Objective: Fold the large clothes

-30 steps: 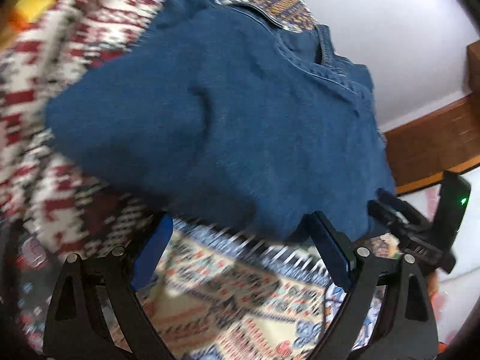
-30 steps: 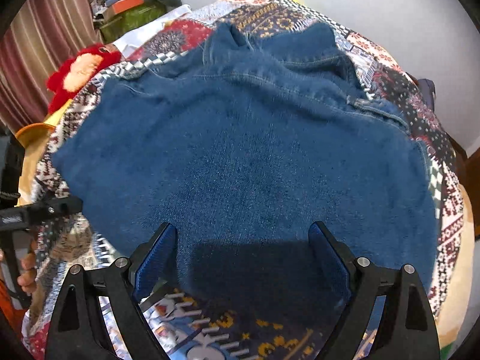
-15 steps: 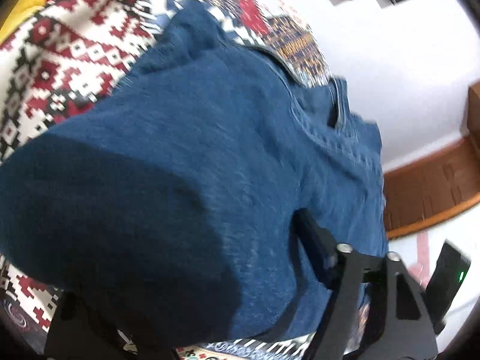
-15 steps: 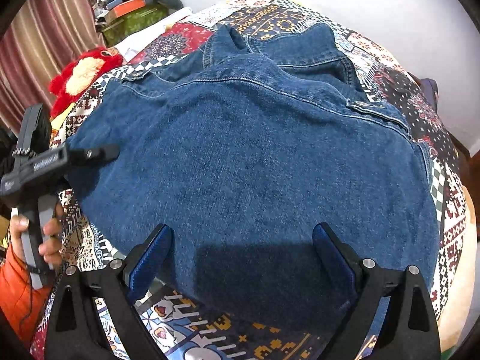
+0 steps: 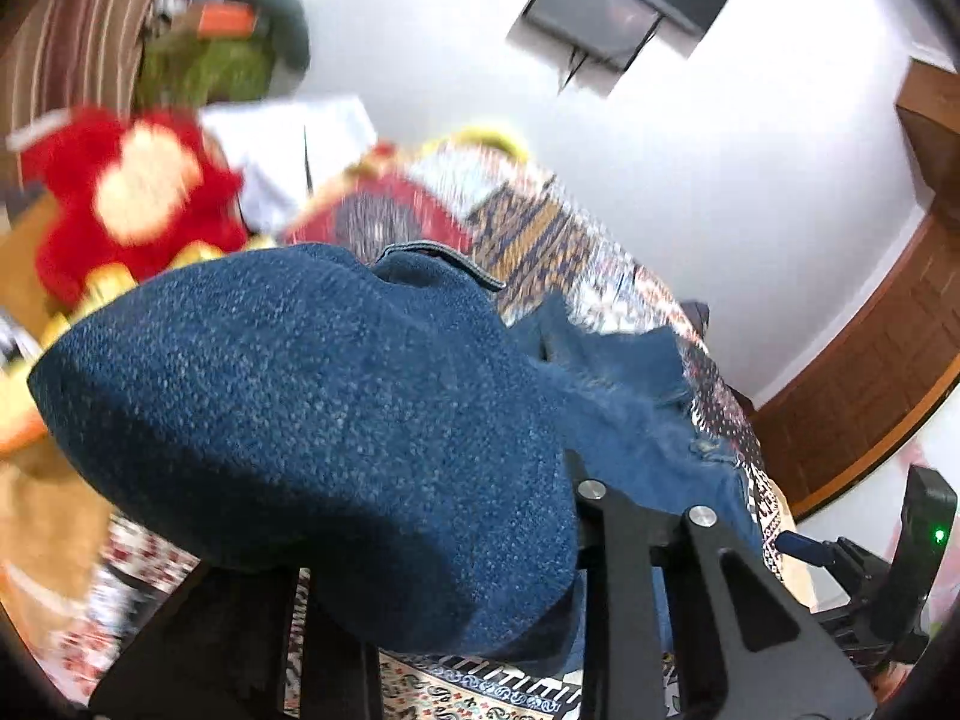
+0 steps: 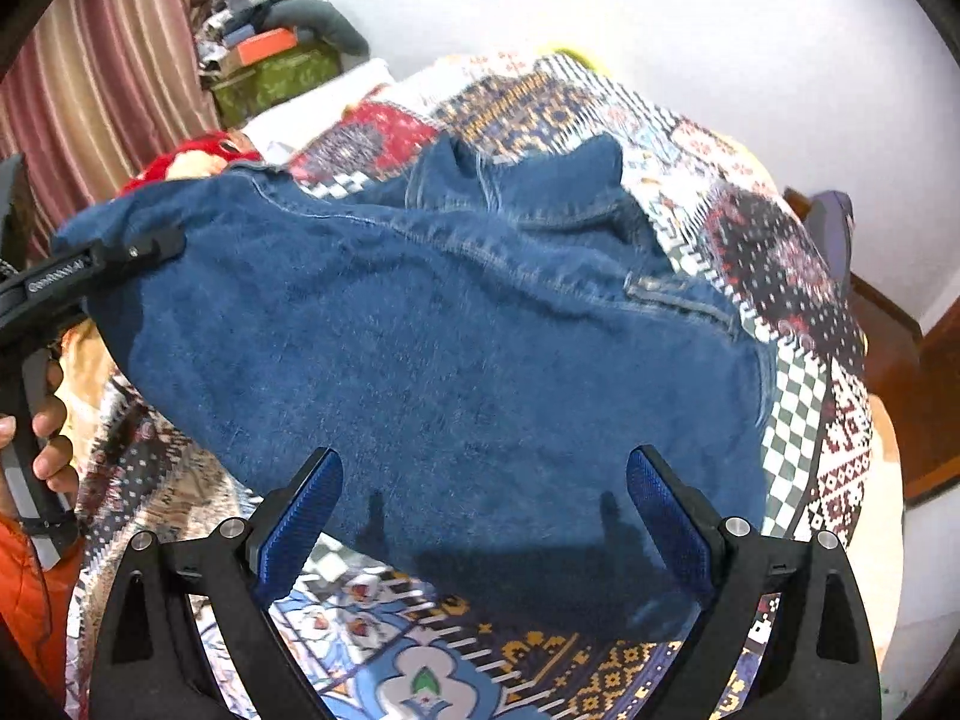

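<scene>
Denim jacket [image 6: 456, 348], collar far, lengthwise: left tongs [image 6: 135, 252], just closing, pinch its corner; right tongs [image 6: 486, 516] wide.

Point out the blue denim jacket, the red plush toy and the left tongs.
Blue denim jacket [image 6: 456, 348]: right wrist view, back panel.
Red plush toy [image 5: 138, 204]: left wrist view, pale face patch.
Left tongs [image 6: 129, 252]: right wrist view, tip on jacket's edge.

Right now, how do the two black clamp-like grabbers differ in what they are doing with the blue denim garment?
The left gripper has just been closing and pinches a lifted corner of the blue denim garment; the right gripper stands wide open, the cloth's near edge between its blue pads unpinched. Both are black and two-fingered, over the patterned quilt.
</scene>
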Demonstrator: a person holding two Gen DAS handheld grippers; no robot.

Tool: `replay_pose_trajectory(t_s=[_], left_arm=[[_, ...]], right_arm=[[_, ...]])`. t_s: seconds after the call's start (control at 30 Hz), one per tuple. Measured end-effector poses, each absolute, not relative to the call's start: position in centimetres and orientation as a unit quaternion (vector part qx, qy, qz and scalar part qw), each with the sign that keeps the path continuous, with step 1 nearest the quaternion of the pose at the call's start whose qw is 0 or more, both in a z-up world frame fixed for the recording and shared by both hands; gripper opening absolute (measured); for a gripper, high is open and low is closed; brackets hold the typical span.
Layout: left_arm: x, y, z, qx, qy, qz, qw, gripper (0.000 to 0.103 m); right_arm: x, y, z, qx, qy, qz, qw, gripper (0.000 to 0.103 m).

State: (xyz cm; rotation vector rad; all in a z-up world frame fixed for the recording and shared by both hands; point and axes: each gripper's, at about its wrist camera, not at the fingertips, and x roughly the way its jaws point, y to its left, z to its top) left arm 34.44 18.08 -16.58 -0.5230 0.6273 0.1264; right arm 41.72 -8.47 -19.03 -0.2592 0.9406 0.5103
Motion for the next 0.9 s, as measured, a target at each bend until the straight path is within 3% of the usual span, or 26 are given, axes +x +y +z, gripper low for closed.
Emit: replay_pose_trajectory(t_s=[0.2,0.47,0.6,0.9], left_arm=[[31.8,17.1,-12.1,-0.174,0.277,0.066,0.943,0.027],[33.4,13.9,-13.4,-0.077,0.301,0.083,0.947,0.027],[34.9,11.4,-14.1,-0.031,0.308,0.081,0.948,0.027],[38.0,3.3,-11.6,0.028,0.278,-0.001,0.960,0.027]], right_arm=[[41.3,-4.5,-19.3,-0.119,0.437,0.293,0.842,0.095],[42.8,1.2,-26.4,-0.127,0.506,0.332,0.786,0.096],[43.0,0.9,-27.1,-0.131,0.511,0.354,0.772,0.099],[42.7,-11.5,-22.4,-0.041,0.497,0.295,0.815,0.098]])
